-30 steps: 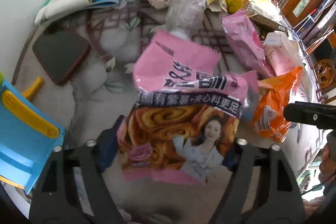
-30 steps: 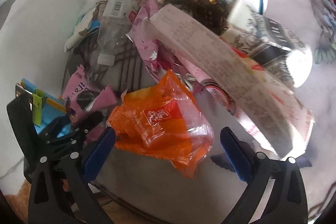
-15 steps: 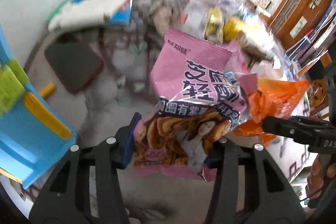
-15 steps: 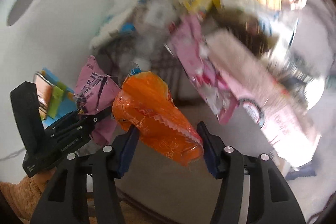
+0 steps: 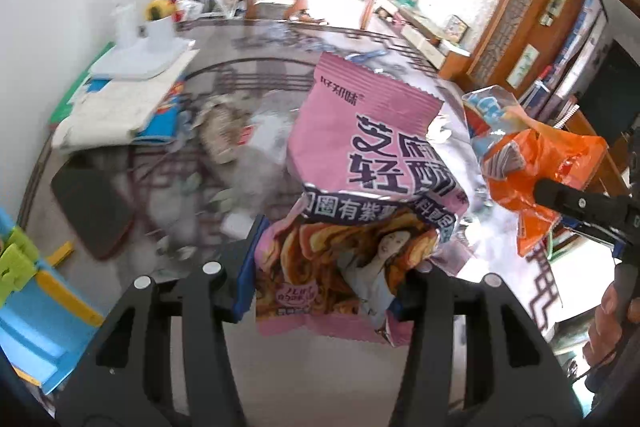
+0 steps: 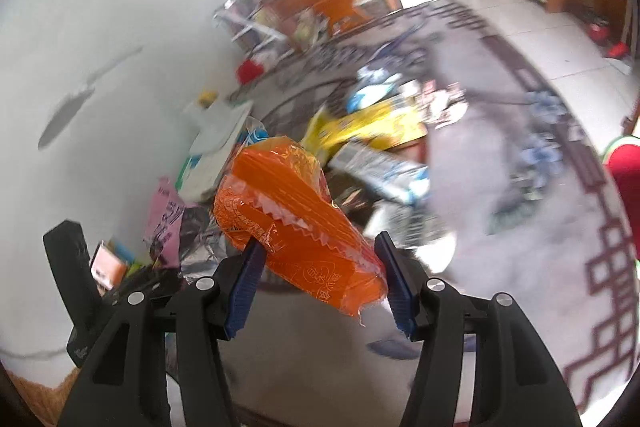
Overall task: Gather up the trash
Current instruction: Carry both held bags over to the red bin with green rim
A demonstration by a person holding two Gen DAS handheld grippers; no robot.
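Observation:
My left gripper is shut on the lower part of a pink snack bag, which stands up crumpled above the glass table. The right gripper is shut on an orange plastic wrapper and holds it in the air. In the left wrist view the orange wrapper hangs to the right of the pink bag, with a black finger of the right gripper on it. In the right wrist view the pink bag and the left gripper's black body show at the left.
More trash lies blurred on the table: a yellow pack and cartons. A stack of papers and books with a white cup sits at the far left. A blue plastic chair stands beside the table. A hand shows at right.
Both grippers closed on their bags, pink in the left and orange in the right, and lifted them off the table. Both views tilted upward toward the room.

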